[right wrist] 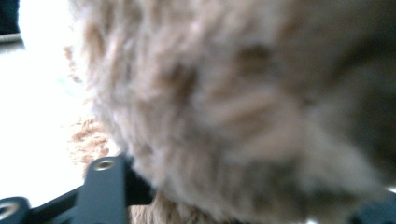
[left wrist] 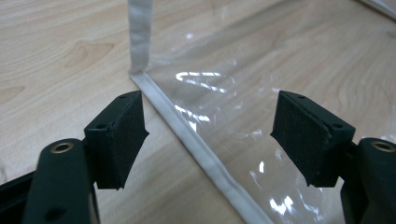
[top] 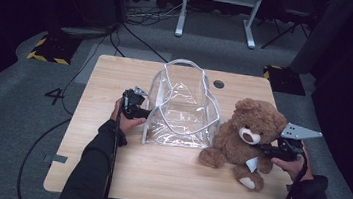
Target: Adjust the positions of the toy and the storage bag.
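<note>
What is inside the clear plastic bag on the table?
The clear plastic bag looks empty: through its walls only the wooden table shows. The teddy bear sits outside, beside it. Glare hides part of the bag's floor.

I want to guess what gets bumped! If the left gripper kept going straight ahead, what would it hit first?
Most likely the clear plastic bag: the left gripper has its jaws open astride the bag's white bottom edge, with the see-through wall just ahead. Depth is hard to judge.
</note>
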Motion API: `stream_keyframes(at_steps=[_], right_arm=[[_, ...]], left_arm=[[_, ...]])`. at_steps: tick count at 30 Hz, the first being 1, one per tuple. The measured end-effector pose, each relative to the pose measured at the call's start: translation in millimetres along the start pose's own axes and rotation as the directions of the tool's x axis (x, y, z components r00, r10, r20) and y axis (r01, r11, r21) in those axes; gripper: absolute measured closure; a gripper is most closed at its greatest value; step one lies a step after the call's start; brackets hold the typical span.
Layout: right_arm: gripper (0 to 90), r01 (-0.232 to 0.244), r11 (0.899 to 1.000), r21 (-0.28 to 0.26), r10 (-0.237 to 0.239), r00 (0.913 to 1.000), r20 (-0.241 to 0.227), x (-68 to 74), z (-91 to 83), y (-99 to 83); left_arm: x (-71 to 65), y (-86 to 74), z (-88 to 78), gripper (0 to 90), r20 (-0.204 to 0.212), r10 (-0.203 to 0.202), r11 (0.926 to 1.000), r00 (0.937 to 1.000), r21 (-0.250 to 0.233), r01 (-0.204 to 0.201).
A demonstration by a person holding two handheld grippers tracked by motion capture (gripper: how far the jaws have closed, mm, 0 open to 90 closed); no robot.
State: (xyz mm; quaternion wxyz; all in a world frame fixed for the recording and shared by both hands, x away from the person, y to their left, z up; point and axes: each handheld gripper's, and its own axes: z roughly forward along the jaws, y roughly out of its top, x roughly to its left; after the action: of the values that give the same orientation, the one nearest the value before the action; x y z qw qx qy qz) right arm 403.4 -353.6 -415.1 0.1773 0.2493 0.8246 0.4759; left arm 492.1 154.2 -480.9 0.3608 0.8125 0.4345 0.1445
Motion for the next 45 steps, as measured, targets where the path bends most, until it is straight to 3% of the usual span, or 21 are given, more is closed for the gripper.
stream_keyframes(at_steps=[7,13,17,18,21,24,26,31,36,45], right_arm=[[58.5,0.032,0.999,-0.020,-0.031,0.9994,0.011,9.3,-1.5,-4.8],[61.6,0.033,0.999,-0.036,-0.032,0.9990,0.031,14.8,-6.1,-8.3],[63.0,0.011,0.998,-0.068,-0.008,0.9993,0.037,15.7,-11.4,-12.2],[63.6,0.006,0.997,-0.078,-0.002,0.9992,0.040,16.8,-13.9,-13.2],[64.3,0.001,0.996,-0.090,0.004,0.9987,0.050,17.6,-17.7,-13.4],[64.9,-0.003,0.995,-0.103,0.009,0.9984,0.055,17.2,-21.1,-12.6],[65.4,-0.005,0.994,-0.110,0.011,0.9983,0.057,16.7,-23.8,-11.8],[66.3,0.006,0.992,-0.127,0.005,0.9967,0.081,16.3,-30.5,-5.9],[67.0,0.018,0.990,-0.143,-0.002,0.9942,0.108,15.3,-39.3,3.6],[67.8,0.027,0.988,-0.153,-0.004,0.9885,0.151,13.5,-45.9,15.9]], left_arm=[[0.7,-15.2,-25.2,26.4,-0.046,-0.007,0.9998,0.9989,-0.021,0.006],[6.3,-32.4,-49.6,24.9,-0.065,0.005,0.9994,0.9979,-0.034,-0.008],[2.5,-49.3,-59.8,23.0,-0.060,0.034,0.9994,0.9976,-0.004,-0.034],[-0.4,-56.7,-62.6,22.6,-0.062,0.057,0.9983,0.9964,0.010,-0.057],[-3.8,-65.1,-64.4,22.2,-0.049,0.058,0.9982,0.9971,0.019,-0.057],[-9.7,-78.1,-68.3,19.0,0.020,0.039,0.9979,0.9990,0.051,-0.040],[-15.8,-85.4,-71.5,18.6,0.007,0.074,0.9963,0.9972,0.044,-0.074],[-24.1,-96.7,-72.7,18.1,0.014,0.102,0.9916,0.9947,0.078,-0.103],[-31.8,-104.2,-72.4,17.0,0.009,0.116,0.9884,0.9932,0.098,-0.116],[-30.8,-108.8,-71.2,14.4,0.025,0.112,0.9914,0.9934,0.065,-0.114]])
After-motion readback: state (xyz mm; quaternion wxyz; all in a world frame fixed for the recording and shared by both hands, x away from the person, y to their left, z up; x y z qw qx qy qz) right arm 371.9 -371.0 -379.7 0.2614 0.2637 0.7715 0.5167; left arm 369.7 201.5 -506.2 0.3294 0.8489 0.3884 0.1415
